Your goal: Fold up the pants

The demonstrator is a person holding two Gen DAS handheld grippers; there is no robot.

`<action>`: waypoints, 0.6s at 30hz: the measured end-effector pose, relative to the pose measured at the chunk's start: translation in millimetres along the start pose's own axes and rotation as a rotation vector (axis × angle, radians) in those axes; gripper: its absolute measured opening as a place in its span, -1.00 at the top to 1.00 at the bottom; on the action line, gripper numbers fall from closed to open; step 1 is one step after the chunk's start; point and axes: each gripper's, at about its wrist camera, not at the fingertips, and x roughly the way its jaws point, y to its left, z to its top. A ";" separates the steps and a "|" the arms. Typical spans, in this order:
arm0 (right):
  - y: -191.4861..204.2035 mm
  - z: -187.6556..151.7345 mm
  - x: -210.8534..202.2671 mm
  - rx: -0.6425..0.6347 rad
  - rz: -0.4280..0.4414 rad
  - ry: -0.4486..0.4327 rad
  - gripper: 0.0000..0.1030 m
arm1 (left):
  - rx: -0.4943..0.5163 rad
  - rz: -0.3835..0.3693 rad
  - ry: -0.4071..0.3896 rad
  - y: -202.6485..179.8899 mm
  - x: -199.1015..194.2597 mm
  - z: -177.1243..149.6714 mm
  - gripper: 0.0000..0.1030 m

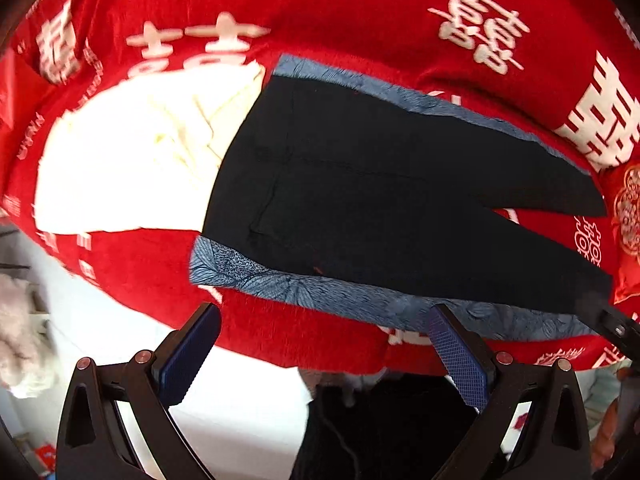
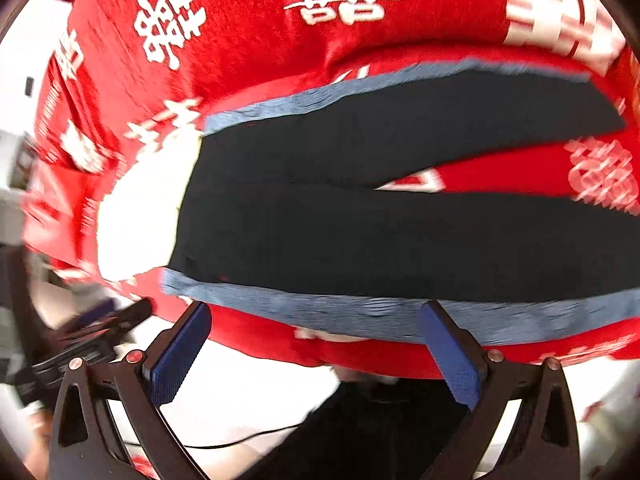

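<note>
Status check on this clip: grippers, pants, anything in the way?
Left gripper open, empty. Right gripper open, empty. Black pants flat, unfolded, legs apart, on blue patterned cloth. White garment touching waistband end.

Bright, overexposed whites, fisheye-bowed edges (right wrist view motion-blurred throughout).

Ahead of the left claw (image 1: pixel 320 356), matt dark cloth pants (image 1: pixel 380 192) are lying on plush red fabric (image 1: pixel 320 12); the claw's blue pads (image 1: pixel 460 360) are looking rubbery, cross-hatched.
</note>
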 end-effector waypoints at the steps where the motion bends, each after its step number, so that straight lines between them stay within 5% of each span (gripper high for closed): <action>1: -7.8 -5.5 10.9 0.033 0.059 0.007 -1.00 | -0.010 -0.021 0.003 9.1 11.7 -1.1 -1.00; 4: -34.0 -24.8 42.1 0.131 0.187 0.029 -0.90 | -0.058 -0.086 0.024 35.6 44.5 -5.6 -1.00; 7: -64.3 -45.8 74.9 0.232 0.273 0.066 -0.18 | -0.102 -0.165 0.048 58.6 76.9 -12.8 -0.70; 18: -140.2 -91.9 127.1 0.451 0.429 0.027 -0.16 | -0.255 -0.307 0.105 91.8 138.4 -33.2 -0.70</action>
